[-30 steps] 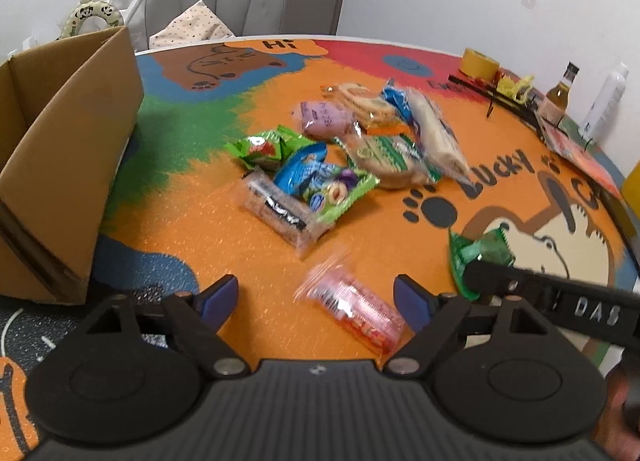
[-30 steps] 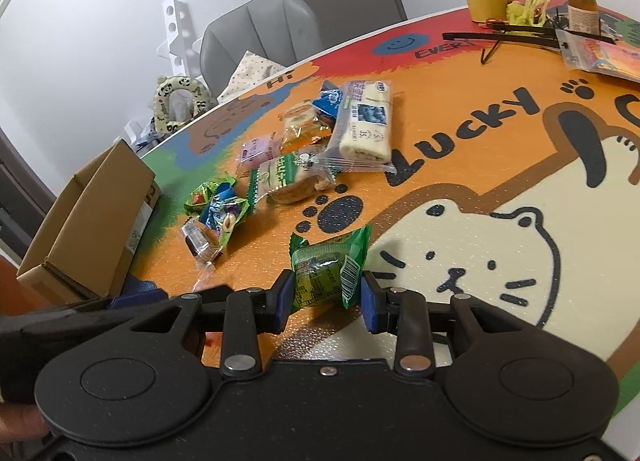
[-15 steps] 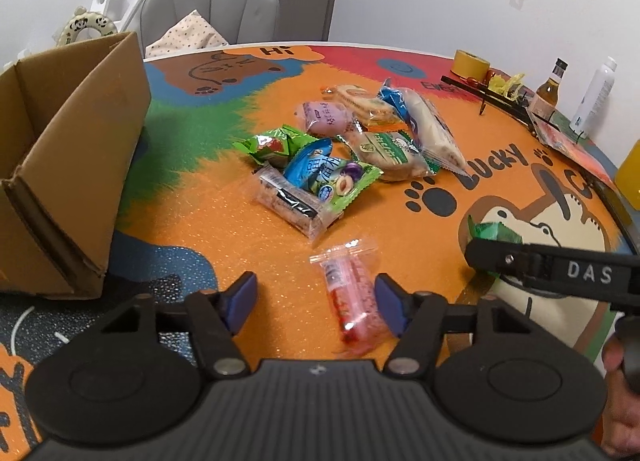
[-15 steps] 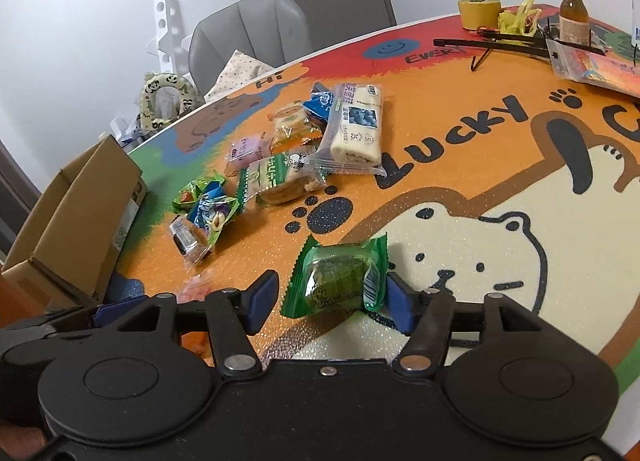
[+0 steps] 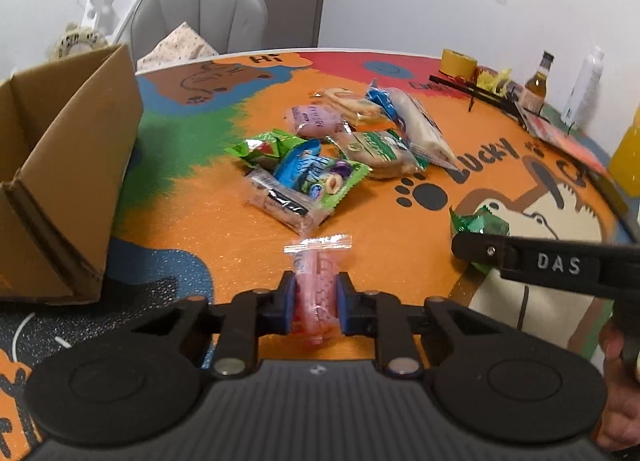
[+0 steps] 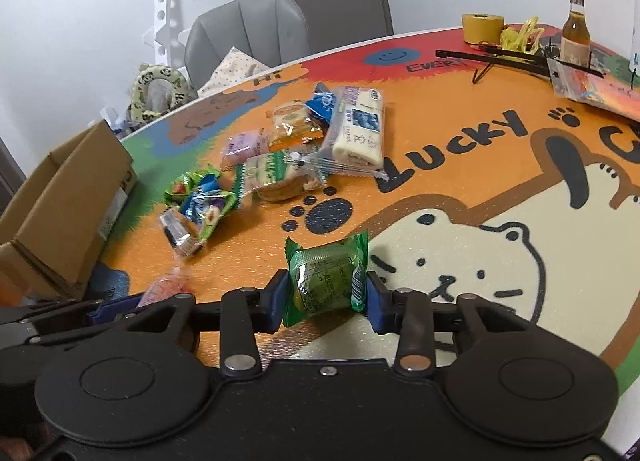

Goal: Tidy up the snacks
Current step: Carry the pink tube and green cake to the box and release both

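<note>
My left gripper (image 5: 314, 307) is shut on a pink snack packet (image 5: 316, 285) near the front of the round table. My right gripper (image 6: 326, 303) has its blue pads against both sides of a green snack packet (image 6: 326, 277), shut on it; the same packet shows in the left wrist view (image 5: 480, 223). A pile of several snack packets (image 5: 320, 165) lies mid-table, also in the right wrist view (image 6: 280, 153). An open cardboard box (image 5: 60, 181) stands at the left, also seen in the right wrist view (image 6: 60, 213).
At the table's far right edge are a yellow tape roll (image 6: 482, 27), a small bottle (image 6: 576, 37), a black wire stand (image 6: 516, 61) and a flat colourful packet (image 6: 600, 87). A grey chair (image 5: 200, 17) stands behind the table.
My left gripper has closed on the pink packet, which turned lengthwise between the fingers. My right gripper opened briefly, then closed again on the green packet.
</note>
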Action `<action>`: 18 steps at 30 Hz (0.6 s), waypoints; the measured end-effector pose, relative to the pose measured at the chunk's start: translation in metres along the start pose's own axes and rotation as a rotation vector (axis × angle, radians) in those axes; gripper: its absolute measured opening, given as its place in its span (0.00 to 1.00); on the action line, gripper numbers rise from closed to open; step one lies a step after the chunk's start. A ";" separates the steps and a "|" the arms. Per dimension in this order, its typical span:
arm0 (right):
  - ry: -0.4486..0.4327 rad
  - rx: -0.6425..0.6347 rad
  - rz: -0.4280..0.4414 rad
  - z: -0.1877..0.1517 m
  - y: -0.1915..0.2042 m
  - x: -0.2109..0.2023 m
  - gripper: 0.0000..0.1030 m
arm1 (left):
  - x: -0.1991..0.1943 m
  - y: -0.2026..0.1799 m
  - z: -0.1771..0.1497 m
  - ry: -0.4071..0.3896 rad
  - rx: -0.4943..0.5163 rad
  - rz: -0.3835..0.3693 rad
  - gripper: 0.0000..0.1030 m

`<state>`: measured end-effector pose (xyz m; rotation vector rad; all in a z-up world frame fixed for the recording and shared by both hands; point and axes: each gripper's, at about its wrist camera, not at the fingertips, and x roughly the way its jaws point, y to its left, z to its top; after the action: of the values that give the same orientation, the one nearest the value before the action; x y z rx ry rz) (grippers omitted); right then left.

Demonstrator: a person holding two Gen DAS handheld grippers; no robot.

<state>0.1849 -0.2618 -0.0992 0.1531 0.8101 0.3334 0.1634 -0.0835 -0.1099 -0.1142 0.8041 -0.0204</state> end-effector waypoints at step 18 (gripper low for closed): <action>-0.098 -0.029 0.091 0.020 0.041 -0.018 0.36 | -0.048 0.031 0.025 -0.120 -0.052 -0.002 0.17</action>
<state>0.1784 -0.2302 -0.0629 0.1782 0.7019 0.4201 0.1470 -0.0472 -0.0617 -0.1643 0.6849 0.0054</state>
